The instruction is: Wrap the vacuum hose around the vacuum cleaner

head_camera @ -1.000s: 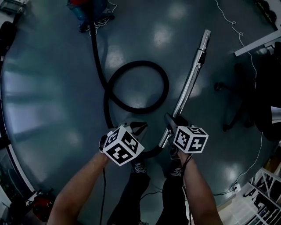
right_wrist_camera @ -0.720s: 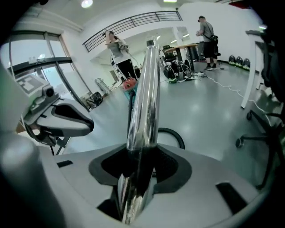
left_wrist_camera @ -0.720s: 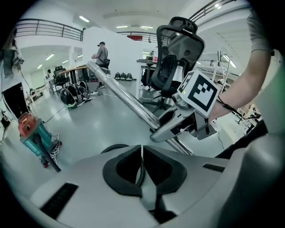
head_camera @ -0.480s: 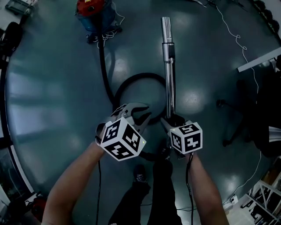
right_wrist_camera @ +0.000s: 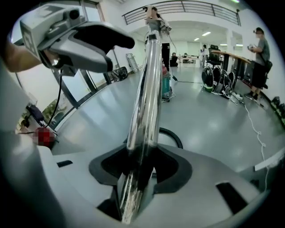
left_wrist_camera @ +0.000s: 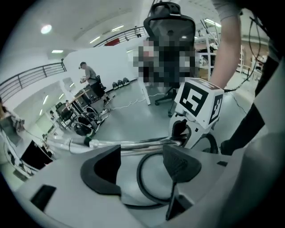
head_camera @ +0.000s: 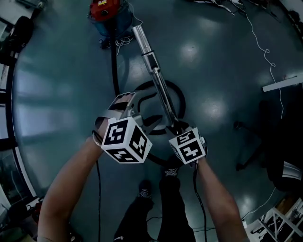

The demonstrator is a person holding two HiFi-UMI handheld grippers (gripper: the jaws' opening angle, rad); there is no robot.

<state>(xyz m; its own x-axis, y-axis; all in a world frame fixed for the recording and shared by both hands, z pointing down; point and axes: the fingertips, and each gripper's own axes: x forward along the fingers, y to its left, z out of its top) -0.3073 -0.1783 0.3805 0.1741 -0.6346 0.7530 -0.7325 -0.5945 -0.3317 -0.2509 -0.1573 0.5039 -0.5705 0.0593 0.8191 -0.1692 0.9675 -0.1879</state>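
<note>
Two tools are held above the grey floor (head_camera: 57,94), one in each hand. The left tool (head_camera: 134,111) has just been opening its jaws, which now stand wide apart and grip nothing; only the floor and a loop of hose show through the gap. The right tool (head_camera: 176,128) is clamped on the chrome wand (head_camera: 156,78), which runs out from its jaws at a slant, its far end close to the vacuum cleaner (head_camera: 110,14). That red-topped blue canister stands at the far side of the floor. The black vacuum hose (head_camera: 113,66) leads from the canister toward the person and curls into a loop on the floor beneath the wand and both tools, not wound around the canister.
</note>
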